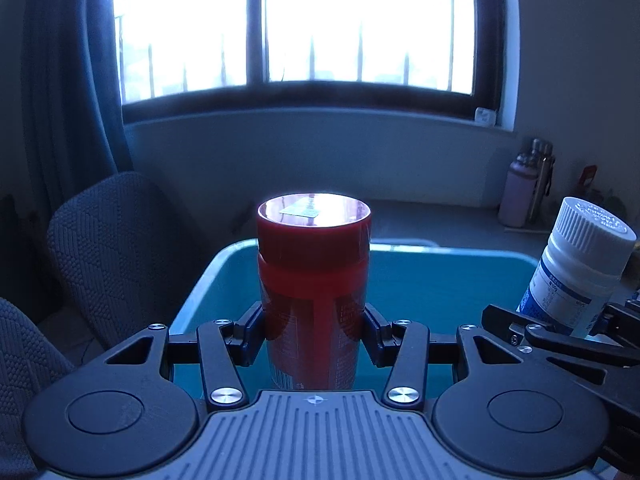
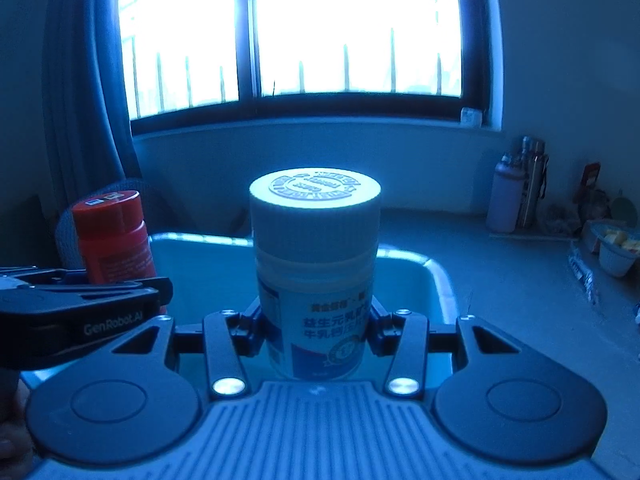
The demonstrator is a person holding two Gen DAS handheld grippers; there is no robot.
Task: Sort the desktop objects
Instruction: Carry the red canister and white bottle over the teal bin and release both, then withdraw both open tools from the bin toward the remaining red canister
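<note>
Now, with each hand-held gripper clamped, left (image 1: 314, 336) on the red bottle (image 1: 314, 280), right (image 2: 316, 332) on the white bottle (image 2: 316, 276), keep both upright over the teal bin (image 1: 420, 276) at frame centre before releasing.

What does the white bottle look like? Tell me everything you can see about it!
The white bottle looks like smooth plastic, with a ribbed white screw cap that has raised writing in a ring on top. Its label is white and blue with printed characters. It stands upright, clamped between the right gripper's two fingers, which press on its lower sides. It hangs in the air above the blue bin; nothing else touches it. From the left wrist view it appears tilted.
</note>
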